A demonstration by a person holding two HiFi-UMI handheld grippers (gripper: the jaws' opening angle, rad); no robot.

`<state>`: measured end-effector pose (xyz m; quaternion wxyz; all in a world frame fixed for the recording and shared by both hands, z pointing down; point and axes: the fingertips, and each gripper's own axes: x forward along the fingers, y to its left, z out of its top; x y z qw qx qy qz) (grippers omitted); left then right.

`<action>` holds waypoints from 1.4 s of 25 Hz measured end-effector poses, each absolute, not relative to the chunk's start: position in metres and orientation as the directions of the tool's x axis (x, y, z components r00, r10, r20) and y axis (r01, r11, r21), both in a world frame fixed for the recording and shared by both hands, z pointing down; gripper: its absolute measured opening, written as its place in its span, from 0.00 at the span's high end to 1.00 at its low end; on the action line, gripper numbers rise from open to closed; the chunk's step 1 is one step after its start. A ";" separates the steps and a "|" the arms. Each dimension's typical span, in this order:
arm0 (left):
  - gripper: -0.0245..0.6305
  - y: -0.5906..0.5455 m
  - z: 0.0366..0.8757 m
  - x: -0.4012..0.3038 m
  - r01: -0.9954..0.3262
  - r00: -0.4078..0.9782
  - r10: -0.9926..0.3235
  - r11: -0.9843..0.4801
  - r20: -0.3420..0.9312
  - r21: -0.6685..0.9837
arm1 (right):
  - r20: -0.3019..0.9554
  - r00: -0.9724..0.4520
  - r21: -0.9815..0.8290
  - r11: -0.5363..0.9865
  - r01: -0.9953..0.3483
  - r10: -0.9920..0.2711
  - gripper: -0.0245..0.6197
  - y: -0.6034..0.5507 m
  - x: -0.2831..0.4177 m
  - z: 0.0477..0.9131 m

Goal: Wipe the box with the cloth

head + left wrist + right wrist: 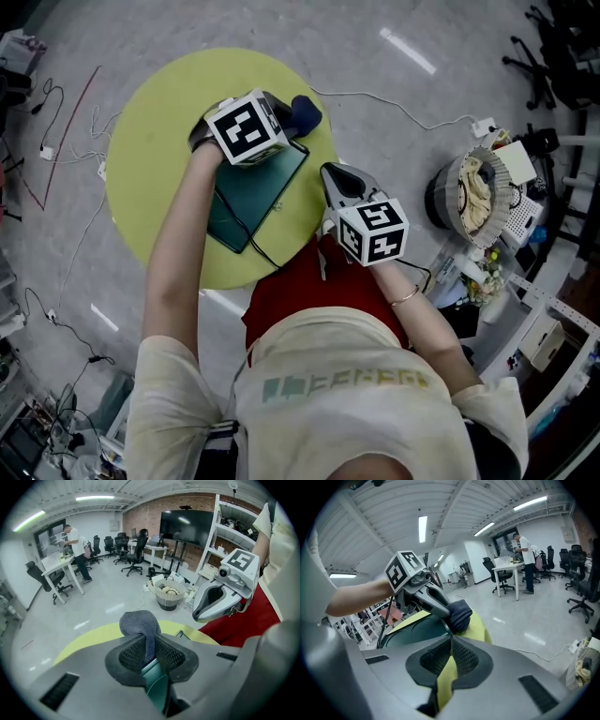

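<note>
Nearest the person, over a red lap, the right gripper [451,646] hangs at the near edge of the round yellow-green table [150,169]. Its jaws are pressed together with nothing between them, and only the table's colour shows through the slit below. Just past it the box [258,187] lies flat on the table. It is a dark green, shallow case with its lid down, so whatever is inside is hidden. A thin dark cable [246,230] crosses its top. At the box's far corner the left gripper [149,641] has its jaws clamped on the cloth [139,624]. The cloth is a dark blue-grey bundle that bulges out above the fingertips, and the green of the box shows right beneath the jaws. Whether the cloth actually presses on the box cannot be told. Farther off, on the grey floor to the right of the table, stands a round dark basket [441,202]. It is filled with a pale, tangled heap of cloth or cord, and white cables trail beside it. Beyond are desks and black office chairs.
</note>
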<state>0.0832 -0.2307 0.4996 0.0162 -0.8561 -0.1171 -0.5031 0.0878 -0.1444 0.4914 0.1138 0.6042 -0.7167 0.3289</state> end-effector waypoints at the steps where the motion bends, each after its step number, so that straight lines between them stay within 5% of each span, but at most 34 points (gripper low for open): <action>1: 0.86 -0.234 0.498 0.081 0.214 0.470 0.181 -0.973 0.864 0.088 | 0.563 -0.247 -0.334 0.056 -0.941 -0.789 0.90 -0.146 0.085 0.492; 24: 0.86 -0.298 0.501 0.043 0.050 0.520 0.068 -0.998 0.851 0.049 | 0.597 -0.272 -0.322 0.085 -0.943 -0.755 0.90 -0.157 0.059 0.499; 35: 0.86 -0.325 0.501 0.003 -0.108 0.454 -0.103 -0.992 0.885 -0.060 | 0.592 -0.296 -0.328 0.111 -0.938 -0.749 0.90 -0.147 0.055 0.499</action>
